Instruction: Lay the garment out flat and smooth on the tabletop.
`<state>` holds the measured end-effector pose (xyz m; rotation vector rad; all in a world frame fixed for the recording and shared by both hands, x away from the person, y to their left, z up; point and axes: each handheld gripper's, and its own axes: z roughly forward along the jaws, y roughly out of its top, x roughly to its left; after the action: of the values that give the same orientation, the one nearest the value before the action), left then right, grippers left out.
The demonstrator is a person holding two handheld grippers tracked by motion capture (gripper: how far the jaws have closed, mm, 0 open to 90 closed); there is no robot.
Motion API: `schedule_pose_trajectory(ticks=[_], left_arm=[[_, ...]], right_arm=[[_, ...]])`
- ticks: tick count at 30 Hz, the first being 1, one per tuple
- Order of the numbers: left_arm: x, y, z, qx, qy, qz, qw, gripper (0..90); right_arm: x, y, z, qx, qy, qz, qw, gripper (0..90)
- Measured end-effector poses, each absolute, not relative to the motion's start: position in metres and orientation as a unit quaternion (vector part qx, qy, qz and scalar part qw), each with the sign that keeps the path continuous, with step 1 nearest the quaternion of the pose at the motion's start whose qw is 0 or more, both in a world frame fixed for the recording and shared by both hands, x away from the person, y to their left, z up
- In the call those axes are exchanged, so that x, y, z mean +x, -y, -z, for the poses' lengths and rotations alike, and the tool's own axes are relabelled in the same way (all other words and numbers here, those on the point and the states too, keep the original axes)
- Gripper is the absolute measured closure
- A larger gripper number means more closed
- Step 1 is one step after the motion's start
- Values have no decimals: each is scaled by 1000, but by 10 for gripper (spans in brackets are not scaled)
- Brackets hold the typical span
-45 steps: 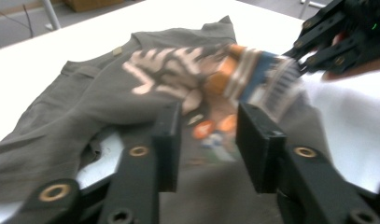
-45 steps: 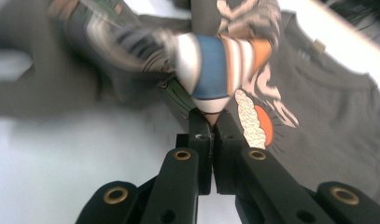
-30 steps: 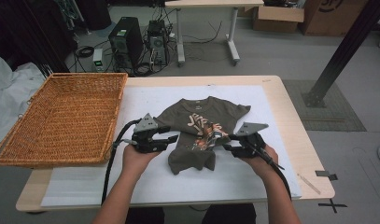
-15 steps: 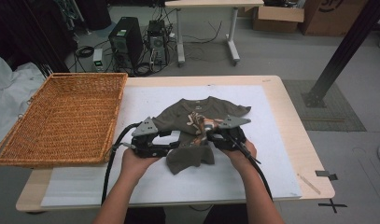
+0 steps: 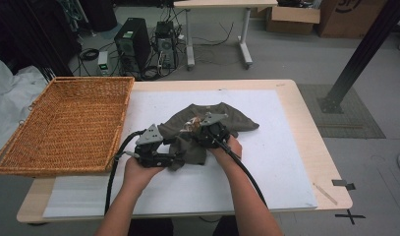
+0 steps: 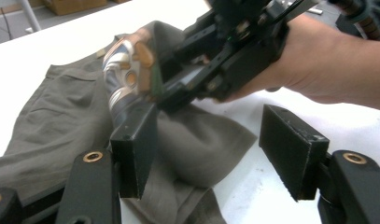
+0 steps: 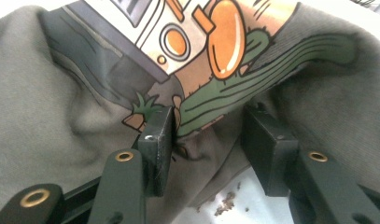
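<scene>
Right tool (image 5: 200, 132) jaws just opening around a bunched fold of olive-green printed cotton T-shirt (image 7: 61, 107), grip uncertain; fold may slip, undoing it. Left tool (image 6: 204, 154) released, jaws opening.

I'm working in what looks like a lab or test room: a bare grey floor (image 5: 296, 59), two computer towers (image 5: 133, 46) standing in tangled cables, a desk on wheels (image 5: 217, 5), cardboard boxes (image 5: 293, 17), a black metal post (image 5: 359, 54) and tape marks (image 5: 352, 215) on the floor.
</scene>
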<state>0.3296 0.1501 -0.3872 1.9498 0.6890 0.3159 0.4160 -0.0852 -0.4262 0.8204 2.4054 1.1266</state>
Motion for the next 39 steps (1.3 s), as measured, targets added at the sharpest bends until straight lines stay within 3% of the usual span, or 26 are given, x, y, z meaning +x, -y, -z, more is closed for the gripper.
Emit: schedule_pose_trajectory(ticks=[4,11,14,15,17,21,30,35,37,39], left_arm=[[332,-157,389,802,-296,-132,502,379],[333,-162,393,797,-306,-136,502,381],[330,-162,396,798,-308,-139,498,382],[328,-163,397,797,-311,-138,499,382],[326,-165,399,796,-316,-138,498,383],[317,-167,401,793,-323,-140,496,382],[289,-156,405,795,-331,-136,490,381],[281,-142,410,800,-332,-126,483,376],[282,-135,413,803,-333,-120,480,373],[285,-126,417,811,-332,-116,468,370]], right_arm=[[406,107,415,307,-827,-436,175,521],[383,131,430,320,-834,-434,116,542],[380,116,446,304,-860,-404,69,686],[377,112,447,293,-858,-415,75,828],[371,106,445,277,-864,-410,90,878],[358,126,433,286,-853,-424,103,885],[281,250,392,362,-822,-400,183,884],[243,276,409,377,-823,-383,183,875],[234,274,424,377,-820,-392,180,837],[231,273,430,383,-806,-410,189,729]])
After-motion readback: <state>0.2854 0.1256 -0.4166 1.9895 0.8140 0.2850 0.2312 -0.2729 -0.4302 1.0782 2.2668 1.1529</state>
